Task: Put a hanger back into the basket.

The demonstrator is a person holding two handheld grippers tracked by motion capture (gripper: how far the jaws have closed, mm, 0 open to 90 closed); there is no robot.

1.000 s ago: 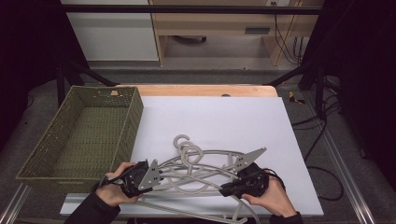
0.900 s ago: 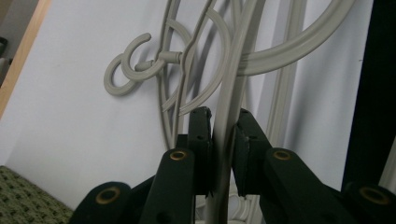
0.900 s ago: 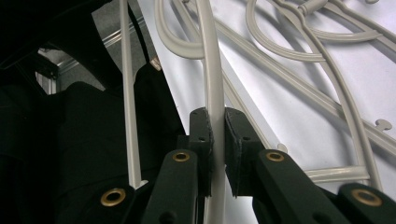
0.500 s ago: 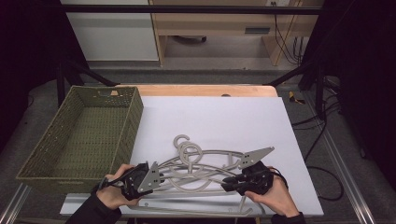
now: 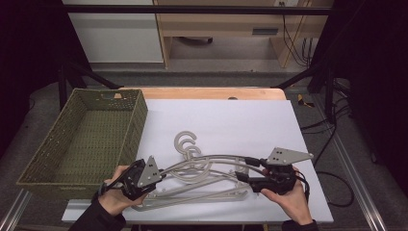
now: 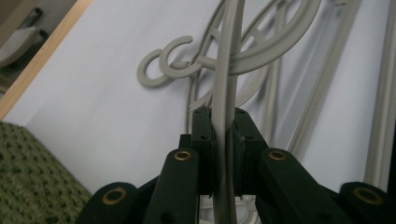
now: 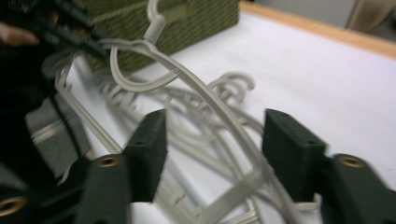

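At lower centre, 1 hanger is clamped by the left gripper; the right gripper (jaws spread) should be closed squarely around its arm.

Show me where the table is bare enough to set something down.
Bare: the white sheet beyond the hanger hooks, to the wooden far edge, and the basket. Crowded: the near strip, hangers between the left gripper and right gripper.

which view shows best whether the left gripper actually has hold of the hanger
The left gripper view: the left gripper is clamped shut on the hanger. The high view hides its tips behind the hand; the right gripper view shows it blurred, far off.
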